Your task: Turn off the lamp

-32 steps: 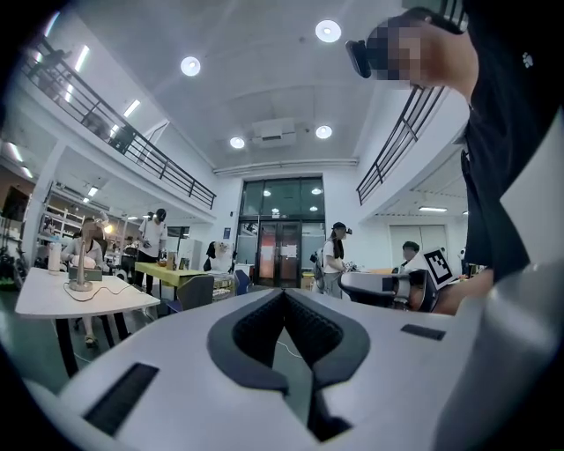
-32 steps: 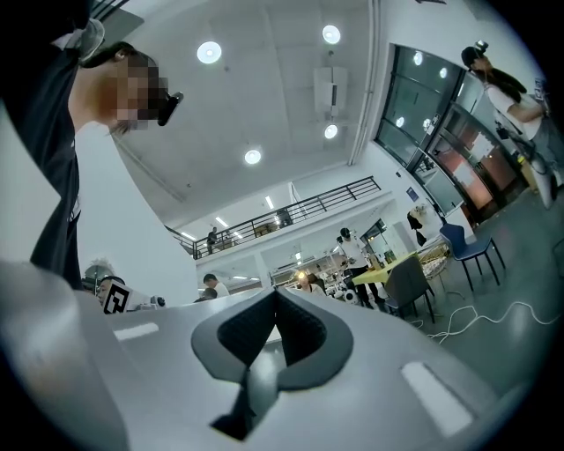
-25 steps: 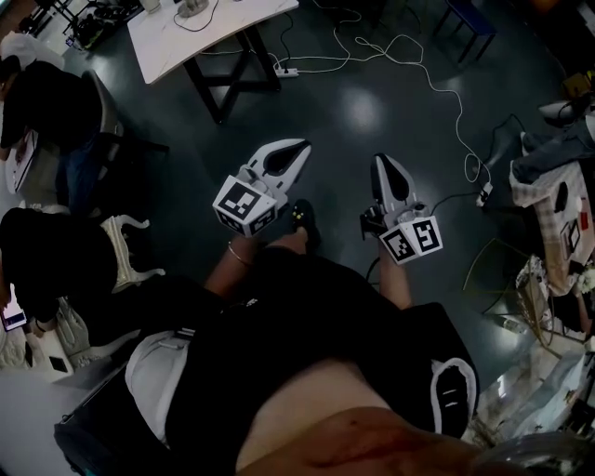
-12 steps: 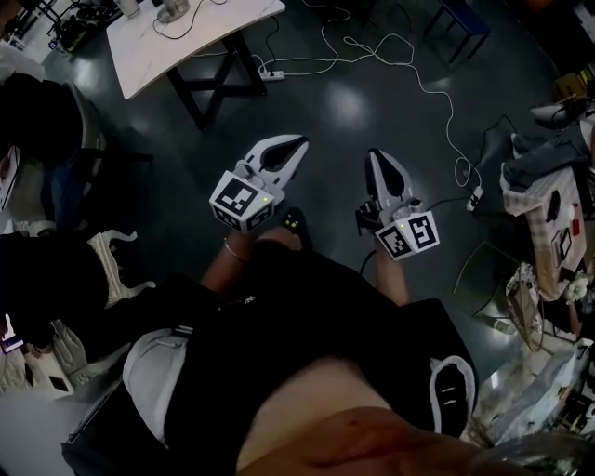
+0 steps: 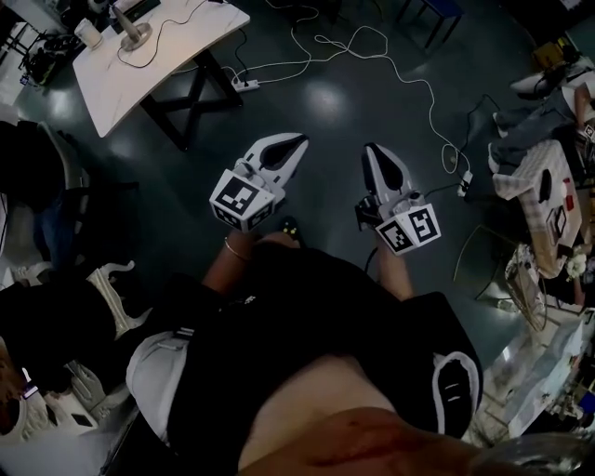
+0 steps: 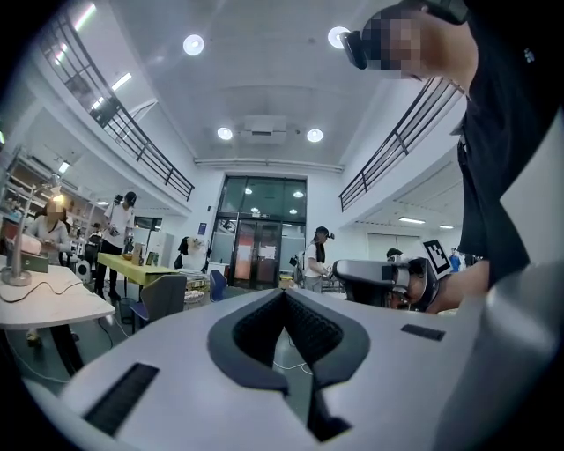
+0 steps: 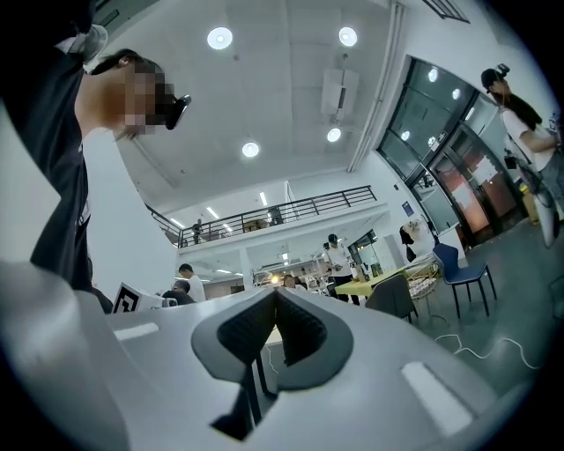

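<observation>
The lamp [image 5: 131, 31], a thin stem on a round base, stands on the white table [image 5: 177, 51] at the head view's upper left. The left gripper view shows the lamp [image 6: 12, 264] at the far left edge on that table [image 6: 62, 304]. My left gripper [image 5: 299, 141] is held level in front of my body, shut, with nothing between its jaws; its tips [image 6: 284, 294] meet. My right gripper [image 5: 371, 149] is beside it, also shut and empty, and points slightly upward [image 7: 275, 293]. Both are well short of the table.
White cables [image 5: 372, 46] and a power strip [image 5: 245, 84] trail over the dark floor ahead. People sit at the left by a chair [image 5: 112, 288]. A cluttered table [image 5: 548, 204] stands at the right. A blue chair [image 5: 432, 11] is at the top.
The white table with the lamp has slid left and further into the picture, and the floor has shifted under me. Both grippers keep the same pose, shut, in front of my body.
</observation>
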